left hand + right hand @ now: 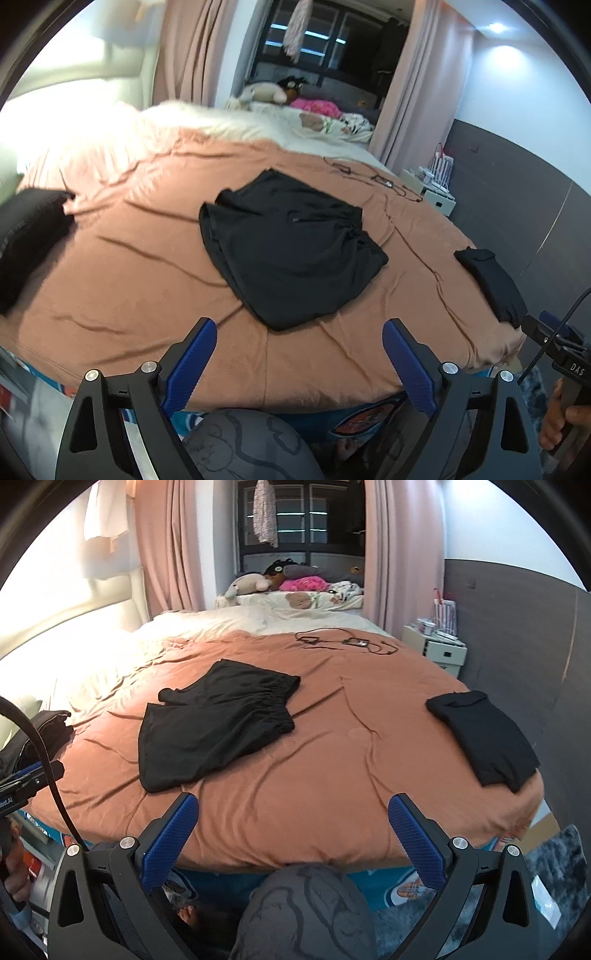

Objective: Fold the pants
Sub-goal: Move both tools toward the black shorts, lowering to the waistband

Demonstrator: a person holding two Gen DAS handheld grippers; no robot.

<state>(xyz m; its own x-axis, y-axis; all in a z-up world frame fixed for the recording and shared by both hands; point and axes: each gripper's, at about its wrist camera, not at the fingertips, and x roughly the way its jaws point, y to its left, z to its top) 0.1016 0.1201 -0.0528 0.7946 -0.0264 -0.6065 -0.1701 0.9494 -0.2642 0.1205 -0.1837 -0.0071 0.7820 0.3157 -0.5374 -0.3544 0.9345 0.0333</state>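
Both my left gripper [299, 328] and right gripper [293, 805] hang spread wide, holding nothing, short of the bed edge. Black shorts [214, 720] lie flat mid-bedspread [332, 775], folded lengthwise. Recommended: pinch the waistband corners evenly, then fold toward the hem.

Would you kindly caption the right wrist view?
Open right gripper facing black shorts on the orange bedspread, folded garment alongside.
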